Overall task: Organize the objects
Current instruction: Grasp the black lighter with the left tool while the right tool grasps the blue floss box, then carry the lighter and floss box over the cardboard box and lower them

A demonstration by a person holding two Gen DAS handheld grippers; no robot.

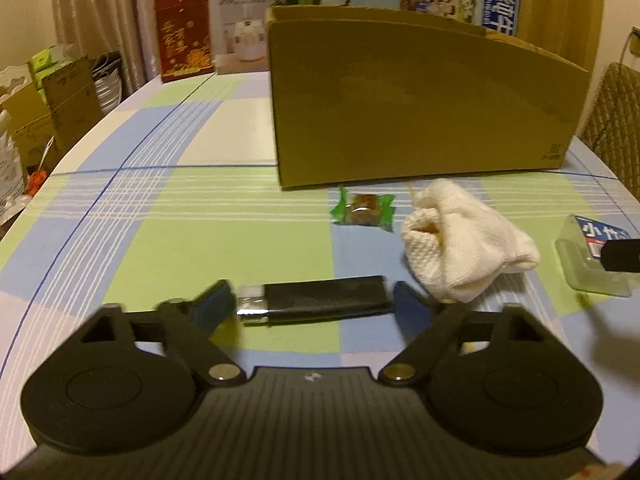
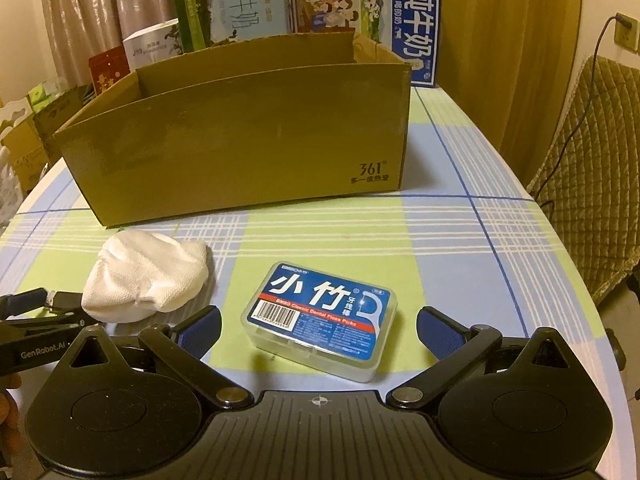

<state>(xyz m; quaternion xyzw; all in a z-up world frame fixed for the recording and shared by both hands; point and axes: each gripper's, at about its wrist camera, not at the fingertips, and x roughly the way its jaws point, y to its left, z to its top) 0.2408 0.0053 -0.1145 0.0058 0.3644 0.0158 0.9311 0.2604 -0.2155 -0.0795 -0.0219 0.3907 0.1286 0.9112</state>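
A black USB stick (image 1: 320,300) with a metal plug lies crosswise on the checked tablecloth. My left gripper (image 1: 312,300) is open, and its fingertips sit close to the stick's two ends. A green-wrapped candy (image 1: 362,209) and a white rolled cloth (image 1: 460,240) lie further out, before an open cardboard box (image 1: 420,100). My right gripper (image 2: 320,330) is open around a clear dental floss box (image 2: 320,320) with a blue label, not touching it. The cloth (image 2: 148,280) lies to its left, and the cardboard box (image 2: 248,140) stands behind.
Milk cartons (image 2: 400,28) and gift boxes (image 1: 184,36) stand behind the cardboard box. A padded chair (image 2: 592,184) is past the table's right edge. Cartons (image 1: 48,112) are stacked on the floor beyond the left edge. The left gripper's finger (image 2: 28,304) shows beside the cloth.
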